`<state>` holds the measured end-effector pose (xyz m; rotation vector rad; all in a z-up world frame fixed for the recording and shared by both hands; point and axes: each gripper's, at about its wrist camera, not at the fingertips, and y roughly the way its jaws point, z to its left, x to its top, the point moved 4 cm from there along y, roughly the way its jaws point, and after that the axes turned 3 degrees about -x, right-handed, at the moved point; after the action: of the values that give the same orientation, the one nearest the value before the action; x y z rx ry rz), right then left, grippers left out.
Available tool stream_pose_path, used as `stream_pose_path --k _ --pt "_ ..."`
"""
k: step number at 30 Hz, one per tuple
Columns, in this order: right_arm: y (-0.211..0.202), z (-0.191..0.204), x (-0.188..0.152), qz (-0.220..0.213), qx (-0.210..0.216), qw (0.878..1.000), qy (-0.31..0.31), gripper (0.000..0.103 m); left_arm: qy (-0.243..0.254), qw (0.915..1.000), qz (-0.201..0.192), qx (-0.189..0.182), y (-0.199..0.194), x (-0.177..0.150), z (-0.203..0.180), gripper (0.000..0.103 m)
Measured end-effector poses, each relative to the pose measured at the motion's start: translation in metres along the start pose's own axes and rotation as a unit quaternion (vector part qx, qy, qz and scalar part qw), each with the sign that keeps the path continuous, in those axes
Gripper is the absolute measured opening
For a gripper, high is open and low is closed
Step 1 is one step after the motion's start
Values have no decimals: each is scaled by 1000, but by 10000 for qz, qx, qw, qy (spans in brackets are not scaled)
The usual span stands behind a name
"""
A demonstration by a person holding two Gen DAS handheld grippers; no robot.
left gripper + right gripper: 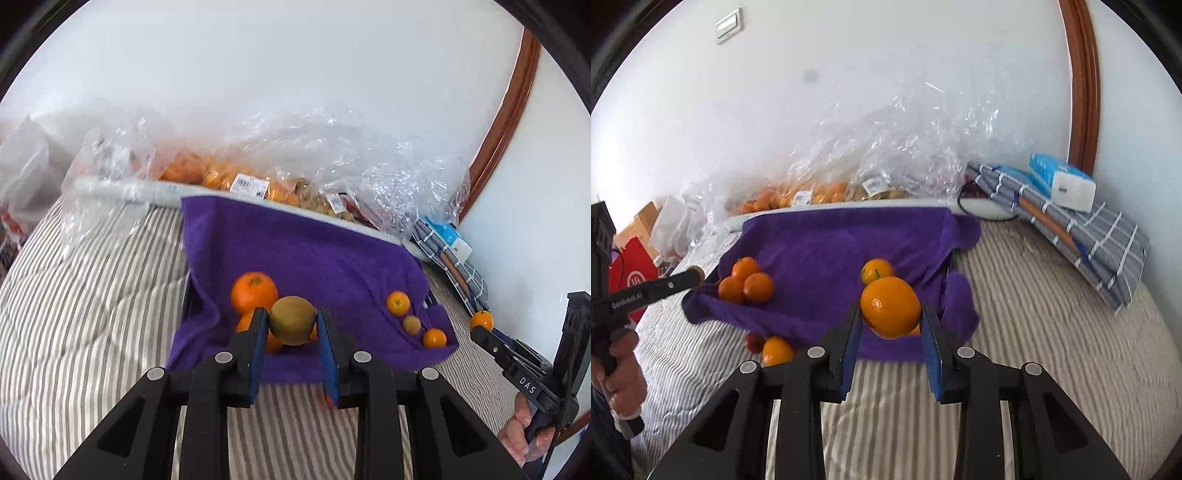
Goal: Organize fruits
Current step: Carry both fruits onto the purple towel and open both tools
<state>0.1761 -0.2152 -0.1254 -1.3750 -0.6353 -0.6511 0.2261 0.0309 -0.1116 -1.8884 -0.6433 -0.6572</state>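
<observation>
My left gripper (292,326) is shut on a brown-green kiwi (291,320) and holds it over the near left part of a purple towel (306,254). Oranges (254,291) lie just behind it. Two small oranges (398,303) and a small kiwi (411,325) lie on the towel's right side. My right gripper (891,317) is shut on an orange (890,312) above the towel's (831,251) near right edge. Three oranges (748,280) sit at its left. The right gripper also shows in the left wrist view (480,326).
The towel lies over a dark crate on a striped bed (81,302). Clear plastic bags of oranges (221,177) line the white wall behind. Folded checked cloth with a tissue pack (1062,182) lies at the right. An orange and a red fruit (775,349) lie on the bed in front.
</observation>
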Motion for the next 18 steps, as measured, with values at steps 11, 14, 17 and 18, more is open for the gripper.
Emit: stream_pose_path --k 11,14,17,18 --pt "71 -4 16 478 -172 9984 -228 32 436 9972 492 364 79 28 -18 26" --pt "83 -2 12 613 -166 9977 -236 32 468 9961 585 470 87 27 -19 26" --pt "90 -5 9 711 -226 9971 -118 32 525 9949 627 591 95 27 -19 26" --pt "92 -6 8 746 -200 9970 -95 32 531 9945 666 616 98 26 -19 26"
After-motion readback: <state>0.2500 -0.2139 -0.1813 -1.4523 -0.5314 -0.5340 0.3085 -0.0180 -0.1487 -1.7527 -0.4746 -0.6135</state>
